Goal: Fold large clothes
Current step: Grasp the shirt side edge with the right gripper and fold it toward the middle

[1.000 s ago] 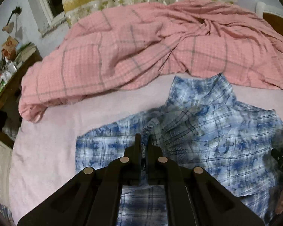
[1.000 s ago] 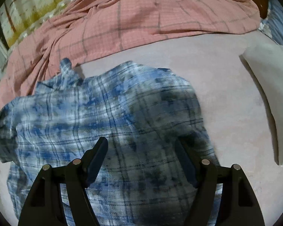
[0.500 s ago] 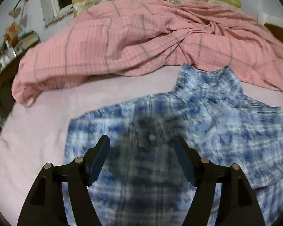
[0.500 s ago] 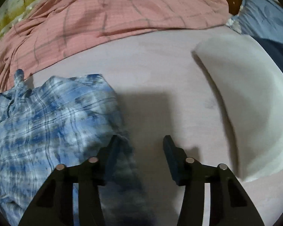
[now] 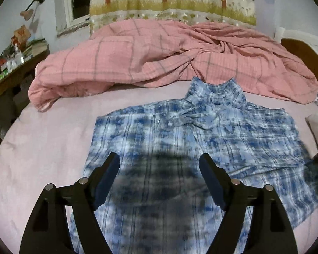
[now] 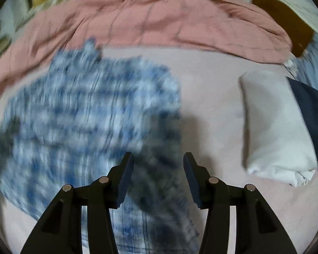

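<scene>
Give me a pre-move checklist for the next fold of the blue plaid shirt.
1. Left gripper open, holding nothing: ok.
2. Right gripper open, holding nothing: ok.
3. Blue plaid shirt lying spread on the bed sheet: ok.
4. Collar clear of the pink blanket: not ok, it touches the blanket's edge.
5. Shirt's right edge sharp in the right wrist view: cannot tell, blurred.
</scene>
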`<state>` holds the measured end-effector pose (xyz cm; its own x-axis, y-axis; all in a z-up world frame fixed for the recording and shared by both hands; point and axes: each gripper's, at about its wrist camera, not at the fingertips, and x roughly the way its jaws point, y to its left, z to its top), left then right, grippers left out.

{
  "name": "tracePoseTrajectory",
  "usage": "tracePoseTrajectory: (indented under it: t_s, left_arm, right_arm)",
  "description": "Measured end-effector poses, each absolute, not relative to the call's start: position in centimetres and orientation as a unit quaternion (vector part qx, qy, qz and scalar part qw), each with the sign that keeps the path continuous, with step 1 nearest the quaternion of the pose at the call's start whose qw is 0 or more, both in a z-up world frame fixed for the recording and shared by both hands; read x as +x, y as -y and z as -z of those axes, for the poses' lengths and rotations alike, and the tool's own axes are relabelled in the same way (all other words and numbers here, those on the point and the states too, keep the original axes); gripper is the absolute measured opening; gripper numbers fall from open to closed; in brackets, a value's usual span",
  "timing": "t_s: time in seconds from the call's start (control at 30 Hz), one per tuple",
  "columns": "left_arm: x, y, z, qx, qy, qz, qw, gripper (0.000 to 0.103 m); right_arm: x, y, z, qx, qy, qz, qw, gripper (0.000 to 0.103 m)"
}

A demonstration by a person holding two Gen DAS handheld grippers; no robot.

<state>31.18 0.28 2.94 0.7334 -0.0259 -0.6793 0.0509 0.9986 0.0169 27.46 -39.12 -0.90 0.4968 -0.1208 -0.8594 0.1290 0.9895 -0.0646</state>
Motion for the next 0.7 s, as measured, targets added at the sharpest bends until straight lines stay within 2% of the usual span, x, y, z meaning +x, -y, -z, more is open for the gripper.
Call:
tracePoseTrajectory:
  t_s: [0.07,0.13,0.17,0.2,0.33,0.5,0.7]
  left_arm:
    - [30.7,-0.8,-2.5,0.012,-0.363,0.017,0.932,0.076]
    - [30.5,-1.2,-1.9,0.017,-0.353,0.012,0.935,0.076]
    - [30.5,-1.3,-1.3,0.02,-0.348,0.006,0.937,0.076]
    - [30.7,-1.4,-0.8,0.022,-0.347,0.0,0.938,0.076]
    - [32.4,-2.2,1.8,0.029,-0.371,-0.018,0.928,0.076]
    - [33.4,-5.4,3.6,-0.007,-0.389,-0.062,0.919,0.076]
    - [33.7,-7.8,4.5,-0.026,-0.398,-0.099,0.912,0.076]
  right_arm:
    - [27.5,38.0,2.8,-0.032,-0.501,0.08,0.861,0.051]
    - [27.9,38.5,4.1,-0.022,-0.493,0.102,0.864,0.048]
    - [27.9,39.4,4.4,0.005,-0.481,0.112,0.869,0.043]
    - [28.0,40.3,4.7,0.027,-0.477,0.114,0.871,0.031]
    - [27.4,42.9,4.7,0.103,-0.467,0.085,0.874,0.025]
    - [27.3,44.2,5.1,0.143,-0.46,0.076,0.873,0.025]
    - [27.6,44.0,5.4,0.124,-0.453,0.102,0.877,0.025]
